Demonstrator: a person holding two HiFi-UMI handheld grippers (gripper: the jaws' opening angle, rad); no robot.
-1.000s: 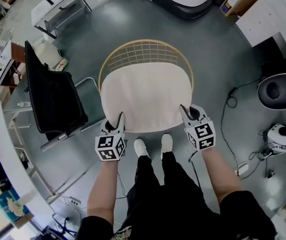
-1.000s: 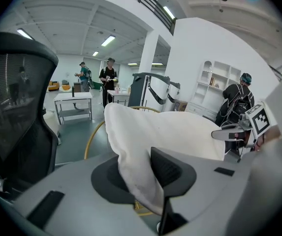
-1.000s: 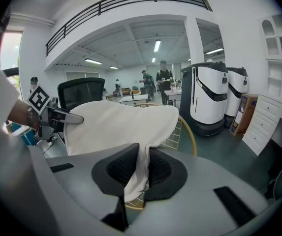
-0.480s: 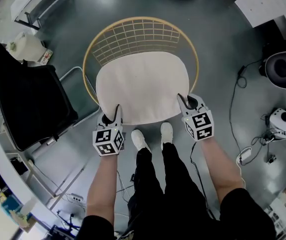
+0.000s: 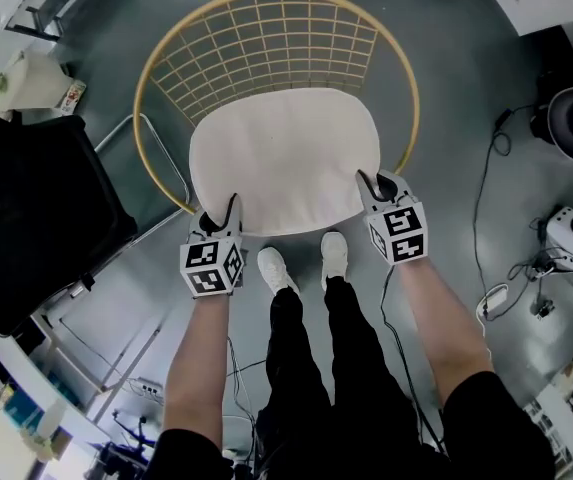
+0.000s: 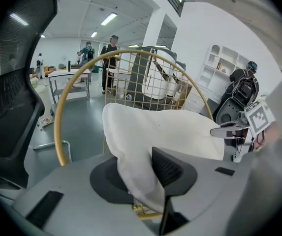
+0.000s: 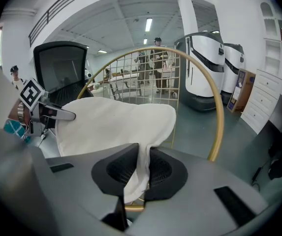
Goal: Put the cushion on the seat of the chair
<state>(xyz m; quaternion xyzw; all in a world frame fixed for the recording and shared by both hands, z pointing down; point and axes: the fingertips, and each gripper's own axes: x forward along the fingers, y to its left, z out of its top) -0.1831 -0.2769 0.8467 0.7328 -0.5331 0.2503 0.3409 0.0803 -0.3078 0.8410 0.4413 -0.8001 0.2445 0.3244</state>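
Observation:
The cream cushion (image 5: 286, 158) hangs flat over the seat of the gold wire chair (image 5: 156, 68), in front of its mesh back. My left gripper (image 5: 228, 210) is shut on the cushion's near left corner; its jaws have just been opening a little, with the fabric still between them. My right gripper (image 5: 371, 183) is shut on the near right corner. In the left gripper view the cushion (image 6: 165, 132) folds down between the pads (image 6: 168, 168). In the right gripper view a thin fold of the cushion (image 7: 111, 122) is pinched at the gripper (image 7: 138, 173); the chair's gold ring (image 7: 219, 117) rises behind.
A black office chair (image 5: 26, 218) stands close on the left. The person's white shoes (image 5: 276, 268) are just in front of the wire chair. Cables (image 5: 496, 168) and round devices (image 5: 571, 233) lie on the grey floor at right. People stand far back in the room.
Both grippers have come down together with the cushion, which now sits lower, nearer the wire chair's seat. The chair fills more of the head view.

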